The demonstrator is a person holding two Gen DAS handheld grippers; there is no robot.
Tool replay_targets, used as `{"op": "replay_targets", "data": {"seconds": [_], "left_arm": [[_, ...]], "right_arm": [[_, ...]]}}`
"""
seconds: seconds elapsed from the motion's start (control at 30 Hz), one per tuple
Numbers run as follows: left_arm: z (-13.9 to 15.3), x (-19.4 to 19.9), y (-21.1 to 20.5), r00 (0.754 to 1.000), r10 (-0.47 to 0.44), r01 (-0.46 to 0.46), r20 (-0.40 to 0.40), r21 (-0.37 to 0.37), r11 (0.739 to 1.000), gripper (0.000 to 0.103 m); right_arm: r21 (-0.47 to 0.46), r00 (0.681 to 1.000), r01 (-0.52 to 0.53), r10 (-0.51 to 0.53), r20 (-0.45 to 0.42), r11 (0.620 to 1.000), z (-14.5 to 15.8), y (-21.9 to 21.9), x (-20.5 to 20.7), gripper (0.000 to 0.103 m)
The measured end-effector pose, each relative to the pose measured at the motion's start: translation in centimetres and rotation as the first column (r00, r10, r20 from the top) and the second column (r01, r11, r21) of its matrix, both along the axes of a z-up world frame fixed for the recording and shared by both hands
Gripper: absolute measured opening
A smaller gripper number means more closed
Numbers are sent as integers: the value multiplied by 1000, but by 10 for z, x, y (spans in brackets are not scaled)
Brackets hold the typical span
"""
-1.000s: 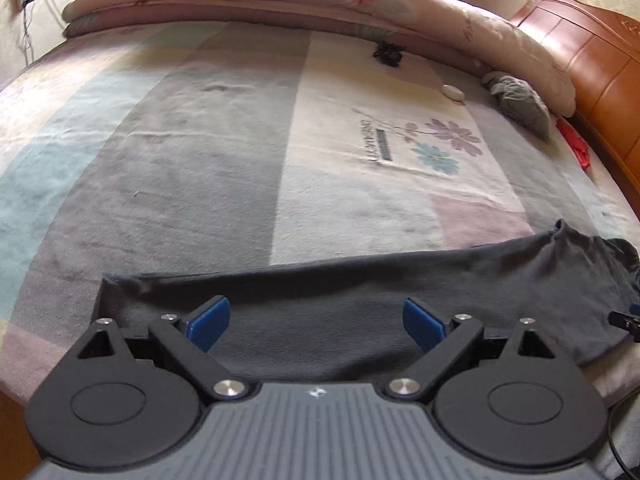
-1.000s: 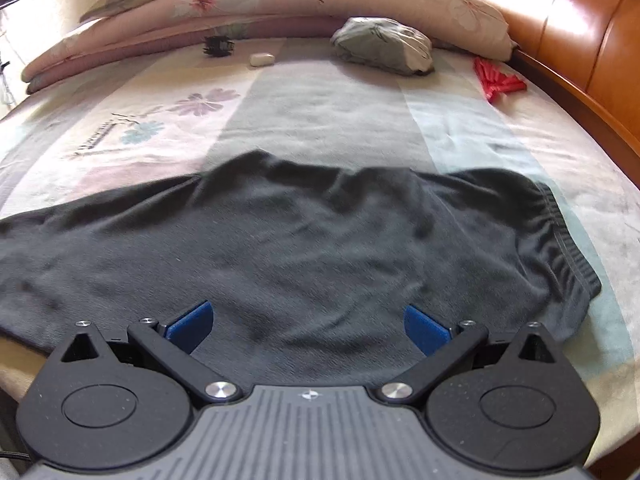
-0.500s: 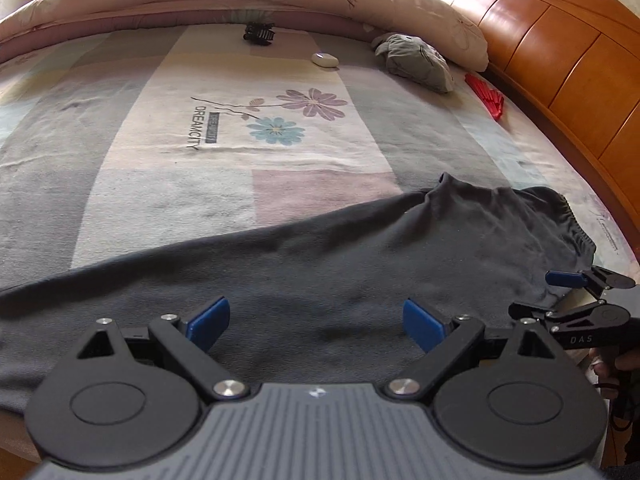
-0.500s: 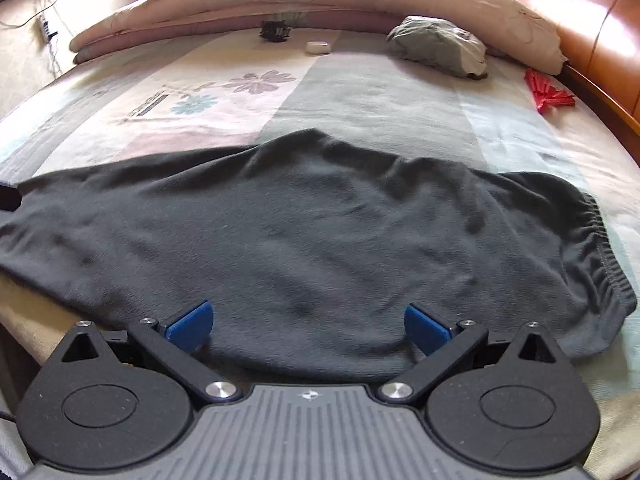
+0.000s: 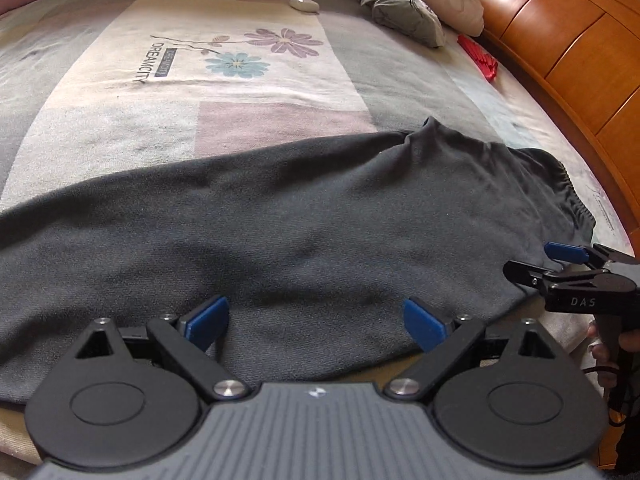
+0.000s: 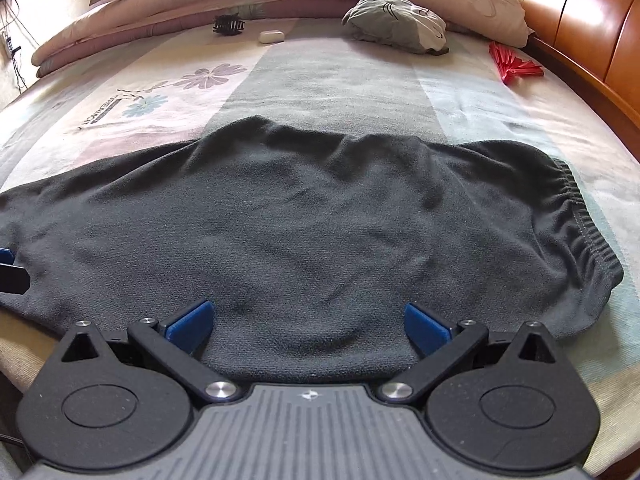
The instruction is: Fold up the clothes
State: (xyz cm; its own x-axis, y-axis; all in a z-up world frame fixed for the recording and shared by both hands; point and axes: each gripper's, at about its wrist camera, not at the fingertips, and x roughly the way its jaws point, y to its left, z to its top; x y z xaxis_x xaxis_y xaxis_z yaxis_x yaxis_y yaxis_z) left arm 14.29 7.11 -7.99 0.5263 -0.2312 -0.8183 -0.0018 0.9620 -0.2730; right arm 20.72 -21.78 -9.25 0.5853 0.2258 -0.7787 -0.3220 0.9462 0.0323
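Bed (image 6: 340, 80) carries the dark grey trousers (image 6: 312, 232), lying flat crosswise along the near edge, elastic waistband (image 6: 576, 216) at the right, legs running off to the left. Both tools hover at that near hem with nothing held: left gripper (image 5: 316, 318) jaws spread wide, right gripper (image 6: 308, 322) jaws likewise spread. Judgement: for a clean fold, pinch both fabric layers at the near edge, one tool near the waistband and one further left, then lift level together to avoid skewing.
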Motion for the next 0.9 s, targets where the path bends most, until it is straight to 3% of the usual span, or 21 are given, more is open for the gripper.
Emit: {"op": "replay_targets", "data": {"seconds": [0.17, 0.27, 0.47, 0.6, 0.7, 0.8, 0.9], "left_arm": [[21, -9, 20, 998, 38, -39, 40, 21, 999, 95], [38, -22, 53, 990, 107, -109, 89, 20, 994, 95], [67, -57, 133, 942, 284, -285, 176, -24, 958, 95], [75, -93, 199, 870, 448, -433, 205, -115, 894, 96], [66, -121, 244, 801, 571, -525, 179, -248, 814, 96], [41, -139, 269, 758, 642, -566, 115, -374, 735, 95], [12, -149, 280, 735, 677, -584, 40, -470, 662, 96]], "right_arm": [[-7, 1000, 5, -5, 0, 1000, 0, 2, 0, 103], [-6, 1000, 9, -9, -2, 1000, 2, 1, -2, 103], [57, 1000, -11, 10, 16, 998, 13, 4, -11, 103], [114, 996, -69, 62, 61, 991, 28, 17, -17, 103], [154, 992, -112, 101, 77, 982, 37, 28, -19, 103], [182, 987, -152, 138, 85, 972, 43, 43, -22, 103], [167, 983, -175, 163, 83, 970, 46, 57, -24, 103]]}}
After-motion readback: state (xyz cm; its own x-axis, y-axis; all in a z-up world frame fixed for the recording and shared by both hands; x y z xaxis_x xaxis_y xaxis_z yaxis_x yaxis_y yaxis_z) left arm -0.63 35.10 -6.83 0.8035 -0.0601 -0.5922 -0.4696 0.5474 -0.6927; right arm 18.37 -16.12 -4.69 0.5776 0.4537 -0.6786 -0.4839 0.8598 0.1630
